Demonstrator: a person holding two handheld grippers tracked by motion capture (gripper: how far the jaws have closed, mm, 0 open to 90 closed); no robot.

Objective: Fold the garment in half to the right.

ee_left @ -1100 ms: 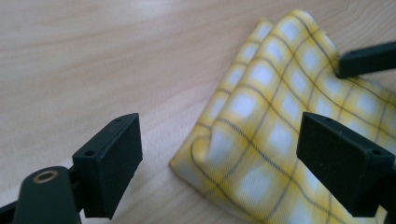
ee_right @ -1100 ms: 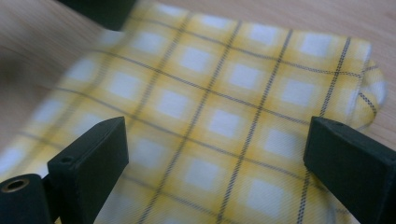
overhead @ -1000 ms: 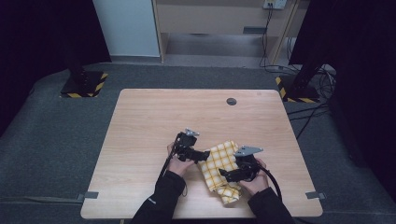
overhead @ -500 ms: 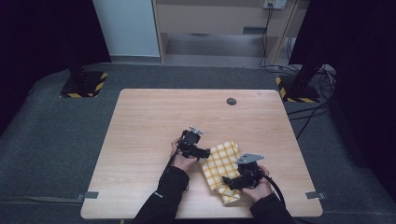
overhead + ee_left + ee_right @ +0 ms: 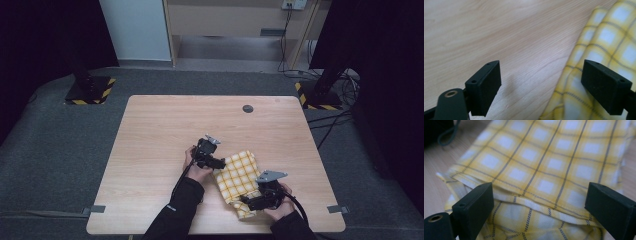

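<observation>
A folded yellow checked cloth point(image 5: 239, 175) lies on the wooden table point(image 5: 165, 130), near the front edge. My left gripper point(image 5: 219, 162) sits at the cloth's left edge. In the left gripper view its jaws stand wide open point(image 5: 541, 87), one over bare wood and the other over the cloth's point(image 5: 604, 37) folded border. My right gripper point(image 5: 248, 201) is at the cloth's near corner, pointing left. Its jaws are also open point(image 5: 541, 207), with the cloth's point(image 5: 544, 157) layered hem lying between and below them. Neither gripper pinches the fabric.
A small dark round cap point(image 5: 247, 108) is set into the tabletop near the back edge. Black stands with yellow-striped bases point(image 5: 90, 90) are on the grey floor at both back corners, and cables point(image 5: 320, 125) trail at the right.
My right gripper has drawn back toward the table's front edge, from the cloth's right side to its near corner. The left gripper has stayed at the cloth's left edge.
</observation>
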